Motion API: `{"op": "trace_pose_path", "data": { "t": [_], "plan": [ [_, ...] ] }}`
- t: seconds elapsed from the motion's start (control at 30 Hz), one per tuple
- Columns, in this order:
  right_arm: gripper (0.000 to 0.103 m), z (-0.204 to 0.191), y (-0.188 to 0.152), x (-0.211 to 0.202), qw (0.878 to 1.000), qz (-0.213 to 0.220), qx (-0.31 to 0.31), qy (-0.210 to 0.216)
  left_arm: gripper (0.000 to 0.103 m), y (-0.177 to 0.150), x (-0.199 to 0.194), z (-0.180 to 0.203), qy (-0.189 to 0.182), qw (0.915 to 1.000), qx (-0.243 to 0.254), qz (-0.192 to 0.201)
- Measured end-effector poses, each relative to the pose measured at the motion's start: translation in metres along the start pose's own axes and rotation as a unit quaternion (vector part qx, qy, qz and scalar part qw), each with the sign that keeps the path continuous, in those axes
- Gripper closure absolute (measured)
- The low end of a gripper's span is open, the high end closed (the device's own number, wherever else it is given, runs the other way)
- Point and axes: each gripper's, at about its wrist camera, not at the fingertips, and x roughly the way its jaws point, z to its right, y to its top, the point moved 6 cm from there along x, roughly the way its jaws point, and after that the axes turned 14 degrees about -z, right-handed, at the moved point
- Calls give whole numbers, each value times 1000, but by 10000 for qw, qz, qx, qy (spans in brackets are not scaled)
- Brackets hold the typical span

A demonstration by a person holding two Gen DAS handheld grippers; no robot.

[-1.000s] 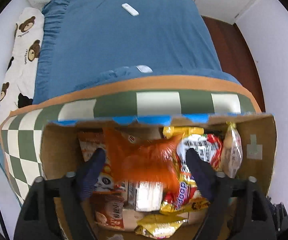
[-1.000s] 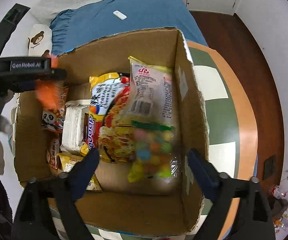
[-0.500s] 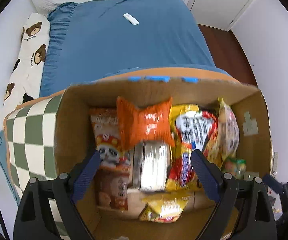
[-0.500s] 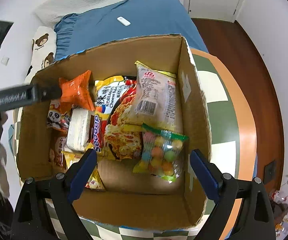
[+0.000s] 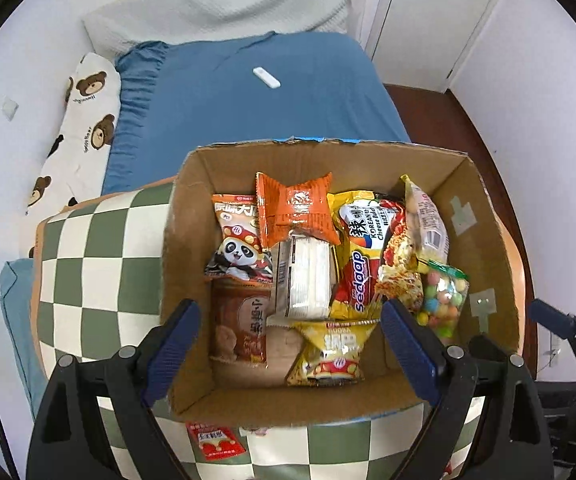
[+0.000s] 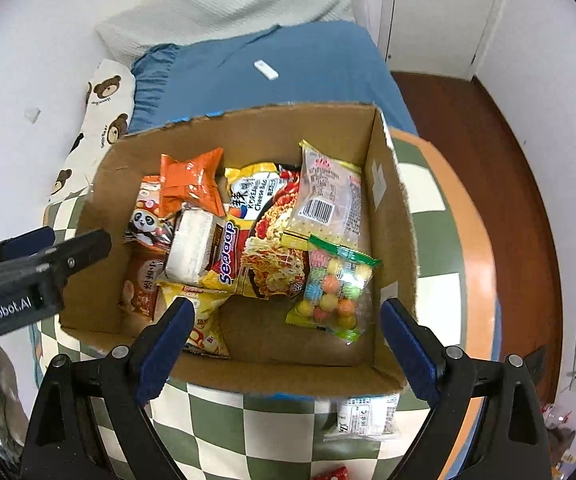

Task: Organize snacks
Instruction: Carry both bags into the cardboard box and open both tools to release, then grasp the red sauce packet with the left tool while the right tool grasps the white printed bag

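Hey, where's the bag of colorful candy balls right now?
The candy bag lies inside the cardboard box, near its right wall, overlapping the clear barcoded packet and beside the noodle pack.

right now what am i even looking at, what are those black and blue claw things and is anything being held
Those are two hand-held grippers, one in each of a person's hands, each with a fisheye camera looking along its blue-padded jaws. One picture is from the left gripper, the other from the right gripper. Both look down into a cardboard box on a green checked table beside a bed. In the box lie an orange packet, noodles and a candy bag. Nothing is held: both sets of jaws are open and empty. The left jaws have just been opening.
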Motion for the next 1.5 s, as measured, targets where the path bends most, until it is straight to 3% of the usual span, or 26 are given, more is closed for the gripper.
{"op": "trace_pose_path", "data": {
  "t": [0.2,0.5,0.8,0.93,1.03,1.2,1.33,1.5],
  "plan": [
    [7,-6,-18,-33,9990,412,-117,-113,11,-22,-28,-1,9,9993,-36,370],
    [7,-9,-54,-85,9928,1158,-193,-238,11,-67,-74,2,147,9917,-102,1273],
    [7,-12,-99,-115,9840,1753,-214,-245,11,-113,-92,1,-17,9853,-279,1683],
    [7,-9,-117,-114,9845,1751,-108,-15,11,-130,-79,-8,-60,9868,-427,1561],
    [7,2,-130,-96,9886,1493,77,160,11,-145,-59,-16,-28,9893,-538,1355],
    [7,38,-163,-28,9953,659,594,390,11,-177,-7,-34,153,9939,-762,778],
    [7,69,-196,30,9922,-58,1072,640,11,-199,35,-53,122,9942,-1040,250],
    [7,97,-181,63,9866,-137,1438,764,11,-217,78,-81,173,9891,-1431,-294]
  ]
}}
